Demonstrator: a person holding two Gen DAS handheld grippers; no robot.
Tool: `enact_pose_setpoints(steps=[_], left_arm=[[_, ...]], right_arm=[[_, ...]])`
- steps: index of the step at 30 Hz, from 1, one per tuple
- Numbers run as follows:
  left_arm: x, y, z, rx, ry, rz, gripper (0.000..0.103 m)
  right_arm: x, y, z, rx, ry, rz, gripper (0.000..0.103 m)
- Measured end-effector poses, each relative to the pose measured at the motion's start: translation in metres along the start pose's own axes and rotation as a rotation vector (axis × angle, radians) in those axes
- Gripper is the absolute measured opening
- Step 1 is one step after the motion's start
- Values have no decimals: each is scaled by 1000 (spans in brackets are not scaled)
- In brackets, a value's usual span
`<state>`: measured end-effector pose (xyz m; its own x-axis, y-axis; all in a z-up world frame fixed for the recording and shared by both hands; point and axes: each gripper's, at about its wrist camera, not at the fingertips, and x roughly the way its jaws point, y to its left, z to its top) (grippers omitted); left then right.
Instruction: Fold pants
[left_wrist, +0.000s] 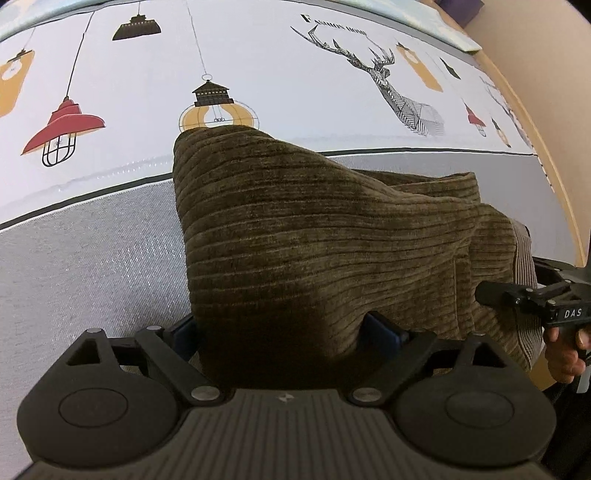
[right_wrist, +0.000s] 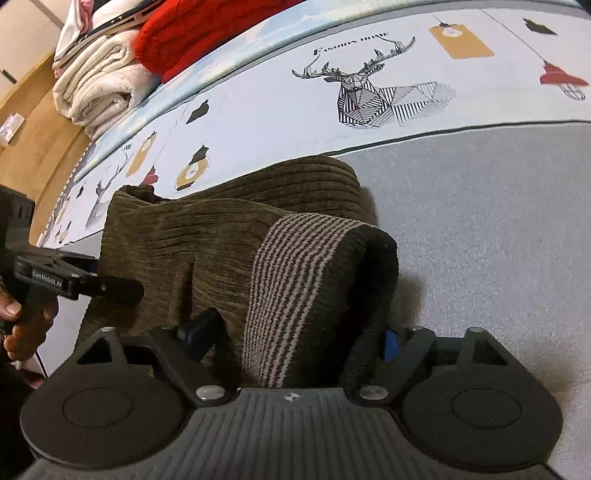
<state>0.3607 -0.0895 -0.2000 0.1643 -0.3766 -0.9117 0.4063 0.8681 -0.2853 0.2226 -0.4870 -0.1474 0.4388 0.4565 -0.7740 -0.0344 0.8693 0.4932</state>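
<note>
Olive-brown corduroy pants (left_wrist: 295, 221) lie folded in a thick bundle on the grey part of the bed cover (left_wrist: 92, 266). In the right wrist view the pants (right_wrist: 177, 236) show a striped waistband lining (right_wrist: 295, 277) turned up at their near end. My left gripper (left_wrist: 284, 325) stands wide open over the bundle's near edge, with cloth between its blue pads. My right gripper (right_wrist: 295, 332) is open astride the waistband end, and cloth fills the gap. Each wrist view shows the other gripper's fingers (left_wrist: 495, 295) (right_wrist: 118, 290) beside the bundle.
The cover's white part (left_wrist: 258, 66) carries lamp and deer prints beyond the pants. A folded cream blanket (right_wrist: 92, 85) and a red knitted item (right_wrist: 207, 33) sit at the far left corner. A wooden edge (left_wrist: 554, 129) borders the bed. A person's hand (right_wrist: 22, 332) grips the left tool.
</note>
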Motion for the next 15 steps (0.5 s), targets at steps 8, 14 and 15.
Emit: enact_pose_setpoints(steps=[8, 14, 15], left_arm=[[-20, 0, 3, -4, -31, 1, 59], [-49, 0, 15, 71, -124, 53, 52], [-53, 3, 19, 76, -145, 67, 52]], right_arm=[[-10, 16, 4, -59, -45, -12, 59], [-16, 34, 23, -74, -110, 20, 51], [-15, 40, 29, -78, -122, 25, 51]])
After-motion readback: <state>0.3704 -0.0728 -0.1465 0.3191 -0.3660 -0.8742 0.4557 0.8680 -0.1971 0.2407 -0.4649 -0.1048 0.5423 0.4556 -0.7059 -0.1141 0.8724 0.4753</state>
